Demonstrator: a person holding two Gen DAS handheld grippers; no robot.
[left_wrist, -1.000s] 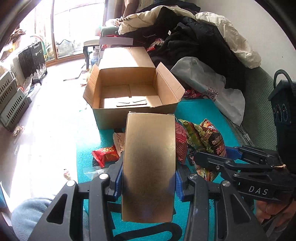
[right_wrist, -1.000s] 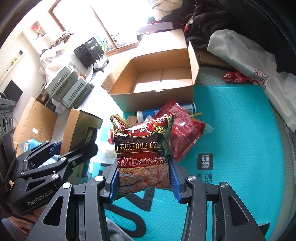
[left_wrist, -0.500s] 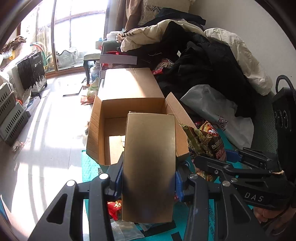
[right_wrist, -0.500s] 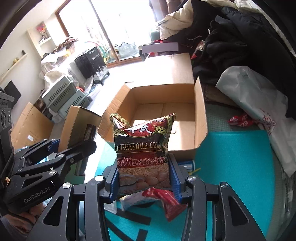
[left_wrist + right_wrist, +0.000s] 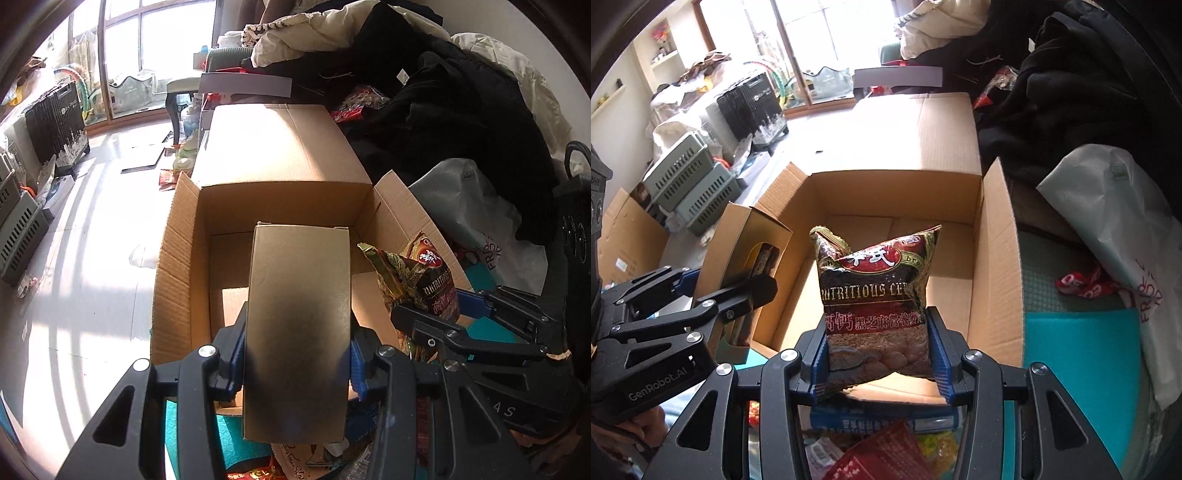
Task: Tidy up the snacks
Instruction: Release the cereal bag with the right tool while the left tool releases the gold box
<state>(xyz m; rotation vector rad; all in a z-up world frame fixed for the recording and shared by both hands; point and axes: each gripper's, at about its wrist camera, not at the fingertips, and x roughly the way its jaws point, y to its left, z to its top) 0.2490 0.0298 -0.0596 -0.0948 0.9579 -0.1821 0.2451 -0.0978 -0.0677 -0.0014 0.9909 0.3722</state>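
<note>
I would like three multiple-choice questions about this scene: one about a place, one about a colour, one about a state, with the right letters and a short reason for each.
1. Where does the cereal bag hang?
A. above the open cardboard box
B. on the white plastic bag
C. on the floor by the window

2. What colour is the mat beside the cardboard box?
A. yellow
B. teal
C. red

3. In what state is the left gripper?
A. wide open and empty
B. shut on the gold carton
C. shut on a bottle

Answers: 1 A, the box's inside shows behind the bag held in the right gripper; 2 B, the mat is teal; 3 B, both pads press the carton's sides.
</note>
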